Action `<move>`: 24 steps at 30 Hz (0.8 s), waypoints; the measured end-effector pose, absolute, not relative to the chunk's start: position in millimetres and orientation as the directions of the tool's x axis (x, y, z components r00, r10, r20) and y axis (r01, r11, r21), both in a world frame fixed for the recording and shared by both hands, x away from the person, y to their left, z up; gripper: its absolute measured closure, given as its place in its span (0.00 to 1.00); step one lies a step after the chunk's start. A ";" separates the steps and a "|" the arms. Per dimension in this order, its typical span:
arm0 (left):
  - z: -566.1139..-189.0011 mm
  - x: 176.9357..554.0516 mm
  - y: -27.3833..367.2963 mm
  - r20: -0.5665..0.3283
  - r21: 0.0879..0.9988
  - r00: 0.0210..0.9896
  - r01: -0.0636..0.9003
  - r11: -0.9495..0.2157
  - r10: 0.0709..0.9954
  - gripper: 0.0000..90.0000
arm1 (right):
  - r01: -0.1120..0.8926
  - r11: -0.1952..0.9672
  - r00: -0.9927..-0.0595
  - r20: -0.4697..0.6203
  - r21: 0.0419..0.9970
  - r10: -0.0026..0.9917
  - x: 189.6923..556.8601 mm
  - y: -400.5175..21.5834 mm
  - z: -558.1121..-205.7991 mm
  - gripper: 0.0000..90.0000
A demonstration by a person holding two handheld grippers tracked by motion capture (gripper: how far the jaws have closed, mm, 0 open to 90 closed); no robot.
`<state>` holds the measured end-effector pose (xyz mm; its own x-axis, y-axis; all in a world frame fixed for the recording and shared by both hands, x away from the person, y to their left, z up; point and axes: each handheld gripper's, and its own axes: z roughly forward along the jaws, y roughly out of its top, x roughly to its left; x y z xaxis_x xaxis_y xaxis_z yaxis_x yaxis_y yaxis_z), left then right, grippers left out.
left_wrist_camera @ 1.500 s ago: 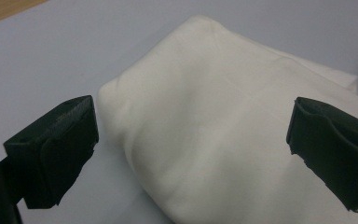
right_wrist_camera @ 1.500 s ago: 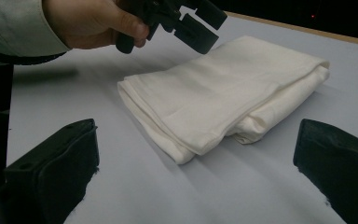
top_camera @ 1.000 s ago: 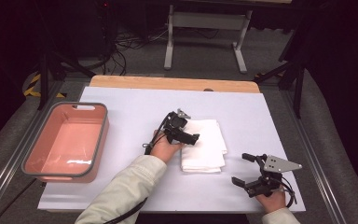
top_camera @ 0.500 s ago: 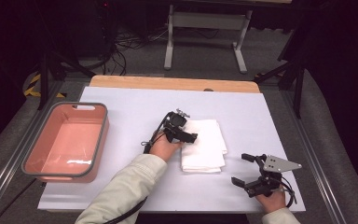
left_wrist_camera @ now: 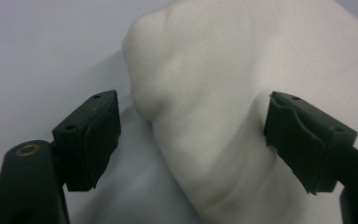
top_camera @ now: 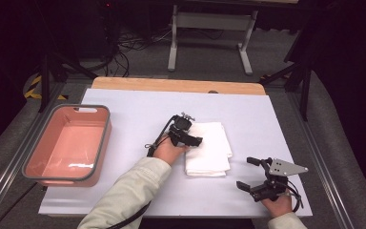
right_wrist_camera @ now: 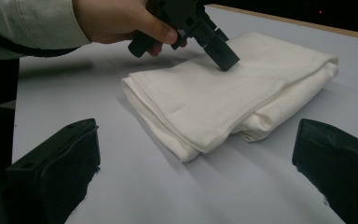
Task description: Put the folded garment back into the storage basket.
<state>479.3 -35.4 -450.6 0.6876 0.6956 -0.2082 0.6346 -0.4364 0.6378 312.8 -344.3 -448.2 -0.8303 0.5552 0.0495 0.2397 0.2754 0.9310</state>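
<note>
The left gripper (top_camera: pixel 187 137) had just been closing on a raised fold of the folded white towel (top_camera: pixel 209 155), pads not yet touching, presumably to pinch it, while the right gripper (top_camera: pixel 251 172) rested open nearby.

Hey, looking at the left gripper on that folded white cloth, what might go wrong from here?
The left gripper sits at the left edge of the folded white cloth; its jaws have just been closing, with a raised bunch of fabric between them and the pads not yet pressing. It may pinch only the top layer, so the fold could open when lifted. The right gripper waits open, apart from the cloth, so nothing steadies the stack if it slides on the table.
</note>
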 end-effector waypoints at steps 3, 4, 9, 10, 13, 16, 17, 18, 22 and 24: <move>-450.9 477.9 -36.9 -0.173 0.641 0.711 0.606 -0.471 0.681 0.22 | 0.240 0.276 -0.831 0.050 0.931 0.554 312.7 -344.1 -448.2 0.02; -450.7 477.7 -37.1 -0.172 0.639 0.712 0.606 -0.473 0.681 0.22 | 0.241 0.278 -0.831 0.050 0.930 0.555 312.7 -344.1 -448.2 0.02; -450.5 476.1 -38.9 -0.165 0.640 0.718 0.600 -0.481 0.676 0.26 | 0.242 0.279 -0.830 0.050 0.929 0.555 312.9 -344.0 -448.4 0.02; -450.9 475.7 -39.2 -0.159 0.645 0.723 0.591 -0.484 0.672 0.27 | 0.243 0.277 -0.831 0.052 0.930 0.554 313.1 -343.9 -448.5 0.02; -451.0 474.7 -39.3 -0.161 0.646 0.725 0.591 -0.484 0.670 0.29 | 0.249 0.277 -0.830 0.057 0.928 0.554 313.4 -344.0 -448.7 0.02; -449.9 473.5 -40.4 -0.170 0.641 0.724 0.597 -0.483 0.669 0.33 | 0.245 0.274 -0.830 0.056 0.930 0.555 313.3 -344.5 -448.4 0.02; -449.4 473.6 -40.7 -0.176 0.640 0.728 0.596 -0.484 0.663 0.36 | 0.245 0.273 -0.830 0.056 0.930 0.554 313.3 -344.8 -448.3 0.02; -448.8 473.2 -41.1 -0.184 0.636 0.726 0.602 -0.483 0.662 0.39 | 0.246 0.271 -0.830 0.058 0.931 0.555 313.2 -344.9 -448.2 0.02; -449.3 472.5 -40.4 -0.221 0.637 0.728 0.611 -0.469 0.649 0.48 | 0.249 0.267 -0.830 0.064 0.931 0.554 313.7 -345.1 -448.5 0.02; -449.4 472.2 -39.8 -0.235 0.634 0.726 0.619 -0.464 0.647 0.51 | 0.249 0.263 -0.829 0.065 0.932 0.555 313.8 -345.5 -448.4 0.02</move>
<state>472.2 -39.8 -449.4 0.7256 0.6465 -0.2354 0.6189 -0.4637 0.6340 313.8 -345.5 -448.4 -0.8291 0.5554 0.0650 0.2495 0.2635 0.9319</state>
